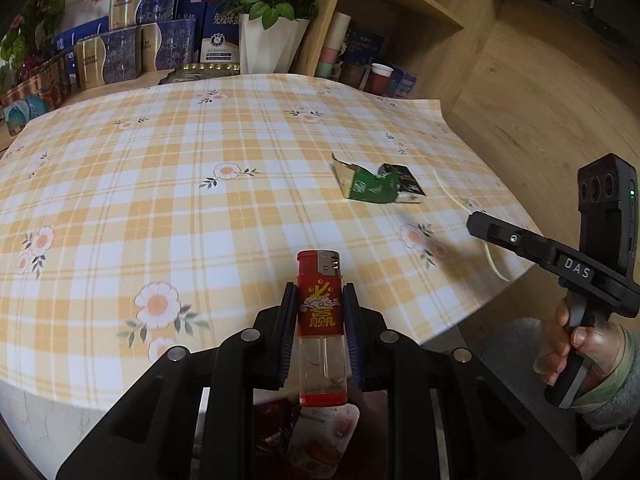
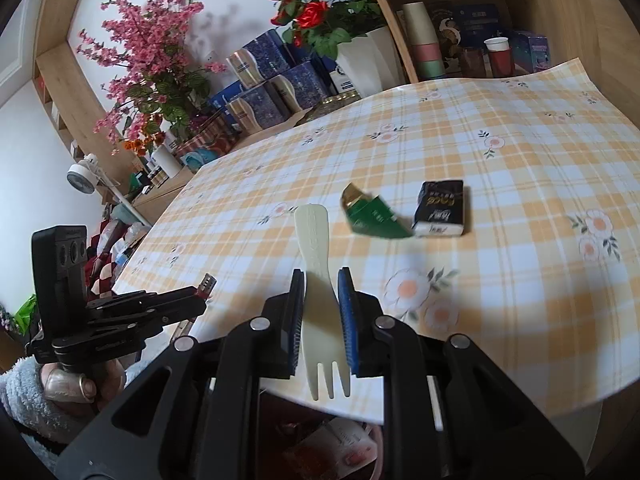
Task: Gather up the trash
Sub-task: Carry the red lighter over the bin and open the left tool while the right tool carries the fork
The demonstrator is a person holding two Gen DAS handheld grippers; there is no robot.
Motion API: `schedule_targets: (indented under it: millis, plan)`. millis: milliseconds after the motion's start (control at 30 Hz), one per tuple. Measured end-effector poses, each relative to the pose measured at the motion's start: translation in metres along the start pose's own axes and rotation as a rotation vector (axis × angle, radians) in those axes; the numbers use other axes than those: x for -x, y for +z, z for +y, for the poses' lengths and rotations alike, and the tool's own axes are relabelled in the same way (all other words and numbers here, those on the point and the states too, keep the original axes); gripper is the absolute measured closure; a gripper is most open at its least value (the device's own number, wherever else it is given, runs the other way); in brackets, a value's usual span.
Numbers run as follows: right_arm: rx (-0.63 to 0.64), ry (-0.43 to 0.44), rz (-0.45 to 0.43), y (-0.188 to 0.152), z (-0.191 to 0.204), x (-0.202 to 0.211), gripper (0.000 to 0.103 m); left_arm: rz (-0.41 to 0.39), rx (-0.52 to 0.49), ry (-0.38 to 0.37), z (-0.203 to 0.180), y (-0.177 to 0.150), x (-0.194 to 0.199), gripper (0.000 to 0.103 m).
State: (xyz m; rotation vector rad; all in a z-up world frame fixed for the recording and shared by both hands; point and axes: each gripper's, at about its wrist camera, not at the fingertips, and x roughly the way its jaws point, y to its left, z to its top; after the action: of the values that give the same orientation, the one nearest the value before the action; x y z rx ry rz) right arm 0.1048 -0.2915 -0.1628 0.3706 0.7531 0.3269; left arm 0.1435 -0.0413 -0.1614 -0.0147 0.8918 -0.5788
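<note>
My left gripper point(image 1: 320, 292) is shut on a red lighter point(image 1: 320, 316), held upright with its metal cap away from me, over the near edge of the checked tablecloth point(image 1: 160, 168). My right gripper point(image 2: 321, 277) is shut on a cream plastic fork point(image 2: 316, 240), its tines pointing back towards the camera. On the cloth beyond lie a crumpled green and gold pack point(image 2: 374, 220) point(image 1: 370, 186) and a black tissue pack point(image 2: 440, 208) beside it. Each gripper shows in the other's view, the right gripper point(image 1: 478, 220) at the right and the left gripper point(image 2: 198, 298) at the left.
Below the table edge sits a container with red and white wrappers point(image 1: 324, 436) point(image 2: 340, 440). A white vase of red roses point(image 1: 268, 44), blue boxes point(image 1: 120, 56) and a shelf with cups point(image 2: 498, 54) stand behind the table. Pink blossoms point(image 2: 148, 52) are at the far left.
</note>
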Motion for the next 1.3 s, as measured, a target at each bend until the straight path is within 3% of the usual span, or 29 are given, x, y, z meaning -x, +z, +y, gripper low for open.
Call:
schedule_targets:
  millis: [367,633,1067,1300]
  plan:
    - [0.018,0.013,0.008,-0.042,0.031,0.038,0.082,0.014,-0.007,-0.031,-0.02,-0.051,0.044,0.081]
    - [0.022,0.002,0.009,-0.059,0.036,0.06,0.082,0.049,-0.004,-0.043,-0.027,-0.083,0.052,0.081]
    - [0.022,0.012,0.052,-0.078,0.041,0.053,0.082,0.218,0.039,-0.051,-0.015,-0.126,0.005,0.081]
    - [0.011,0.009,0.074,-0.082,0.037,0.047,0.082,0.274,0.074,-0.049,-0.009,-0.131,-0.012,0.081]
